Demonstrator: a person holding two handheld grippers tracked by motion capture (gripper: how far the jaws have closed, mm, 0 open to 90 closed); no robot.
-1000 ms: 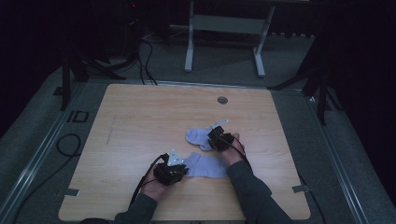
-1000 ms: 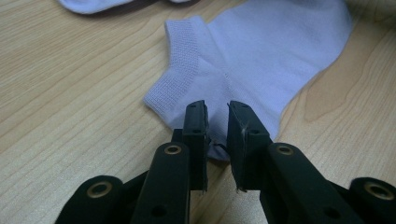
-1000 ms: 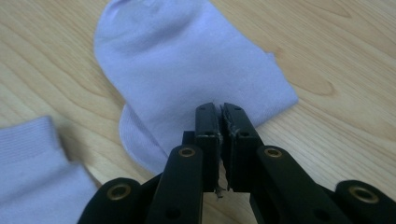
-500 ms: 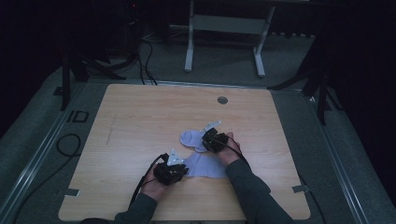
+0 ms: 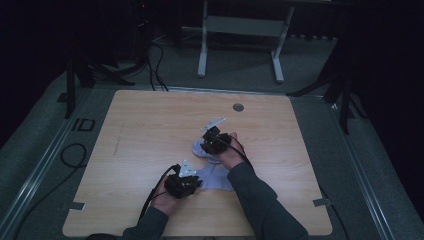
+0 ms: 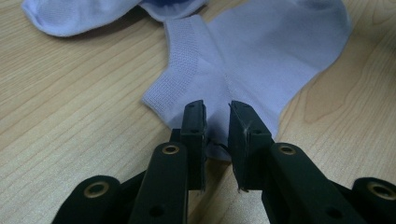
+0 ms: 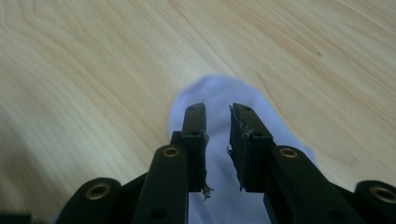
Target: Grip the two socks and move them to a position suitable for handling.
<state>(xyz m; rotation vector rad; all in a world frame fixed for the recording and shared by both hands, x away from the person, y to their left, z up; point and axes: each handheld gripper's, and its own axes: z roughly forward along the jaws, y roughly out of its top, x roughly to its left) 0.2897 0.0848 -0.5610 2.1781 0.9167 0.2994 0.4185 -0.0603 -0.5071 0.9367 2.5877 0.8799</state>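
- High view: two pale blue socks on the table [image 5: 150,130], touching each other near the middle.
- Far sock [image 5: 200,150] right under the right tongs [image 5: 209,146]; near sock [image 5: 216,179] flat, just in front of the left tongs [image 5: 197,181].
- Seems to be a job of putting the two socks together as a pair. Not done yet: socks meet only at one end, not one on top of the other. Left to do, by the look of it: line them up and lay or fold them together.
- Left gripper view: left tongs [image 6: 217,109] open just a little, with the edge of the near sock [image 6: 261,51] in the small gap. Cannot tell if pinched or only resting there. A crease in the cloth runs toward the tips.
- Same view: far sock [image 6: 79,18] at the top, lying over the cuff end of the near sock.
- Right gripper view: right tongs [image 7: 217,112] open a little, jaws just been opening. Nothing held. Round end of the far sock [image 7: 219,93] down below, on the bare wood, blurry and loose from the tips.
- Against the earlier high view: right tongs now farther to the left and a bit farther up the table, over the far sock's other end. Far sock more bunched and smaller to see. Left tongs and near sock in the same place as before.
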